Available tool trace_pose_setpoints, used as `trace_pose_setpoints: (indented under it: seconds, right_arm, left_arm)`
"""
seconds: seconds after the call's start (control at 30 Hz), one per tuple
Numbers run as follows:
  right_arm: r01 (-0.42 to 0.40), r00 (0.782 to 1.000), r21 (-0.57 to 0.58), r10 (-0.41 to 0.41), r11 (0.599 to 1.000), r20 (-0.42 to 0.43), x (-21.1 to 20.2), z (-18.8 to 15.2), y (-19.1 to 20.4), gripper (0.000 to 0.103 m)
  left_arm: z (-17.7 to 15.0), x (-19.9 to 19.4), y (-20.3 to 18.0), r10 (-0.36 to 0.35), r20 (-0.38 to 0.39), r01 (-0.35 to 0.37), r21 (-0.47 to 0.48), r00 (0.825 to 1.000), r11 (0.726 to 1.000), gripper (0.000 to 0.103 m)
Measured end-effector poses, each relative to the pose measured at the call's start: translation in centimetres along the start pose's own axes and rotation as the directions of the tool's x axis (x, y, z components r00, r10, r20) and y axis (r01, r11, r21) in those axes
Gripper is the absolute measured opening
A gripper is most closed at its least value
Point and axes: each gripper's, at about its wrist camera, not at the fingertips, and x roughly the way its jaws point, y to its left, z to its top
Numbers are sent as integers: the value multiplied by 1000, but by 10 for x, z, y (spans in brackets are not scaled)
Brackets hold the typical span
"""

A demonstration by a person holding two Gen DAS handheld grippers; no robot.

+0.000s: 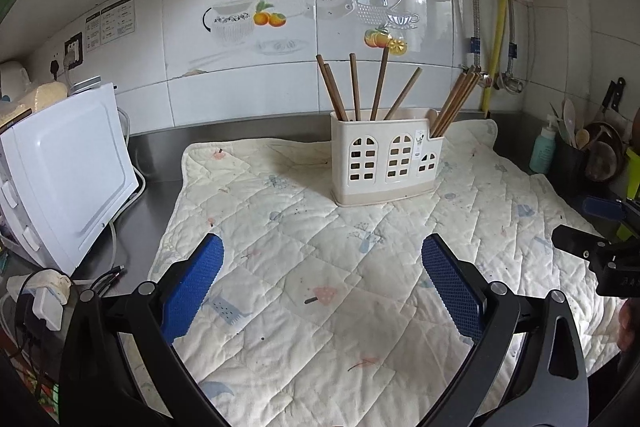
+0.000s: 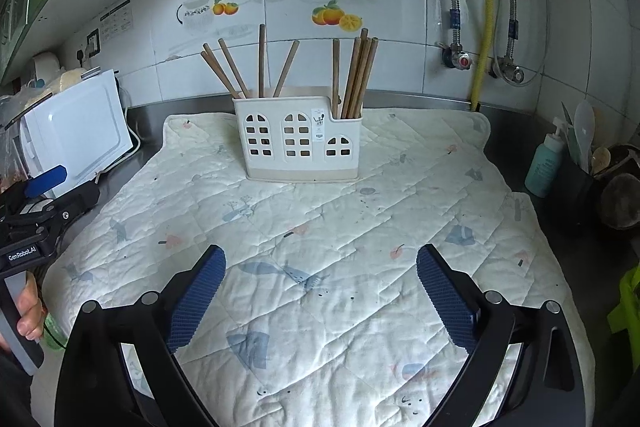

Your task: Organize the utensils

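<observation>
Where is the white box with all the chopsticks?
The holder stands on the quilted mat, toward its far edge near the tiled wall, ahead of both open grippers in each wrist view.

The chopsticks [image 1: 354, 87] look like matt brown wood, standing in a smooth cream plastic holder [image 1: 386, 163] with cut-out windows. Under it lies a quilted cloth mat [image 1: 320, 267], soft and wrinkled, on a dull brushed-metal counter [image 1: 160, 147]. The wall tiles [image 1: 280, 27] are glossy, and each tool's pads [image 2: 196, 301] are rough, ribbed blue.
</observation>
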Motion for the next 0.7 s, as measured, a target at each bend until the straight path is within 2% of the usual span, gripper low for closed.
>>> trace_pose_setpoints:
  seconds: [0.27, 0.37, 0.7]
  right_arm:
    - [7, 1000, 9, -7, 1000, -8, 1, -2, -2, 94]
    - [7, 1000, 6, -6, 1000, -11, 1, -3, -1, 94]
    - [9, 1000, 9, -9, 1000, -18, 4, -4, -1, 94]
  left_arm:
    - [-5, 3, -8, 30, -10, -30, 28, 999, 999, 98]
    - [-6, 3, -7, 6, -18, -5, 19, 1000, 1000, 98]
    - [-10, 6, -9, -9, -35, 10, 17, 999, 1000, 98]
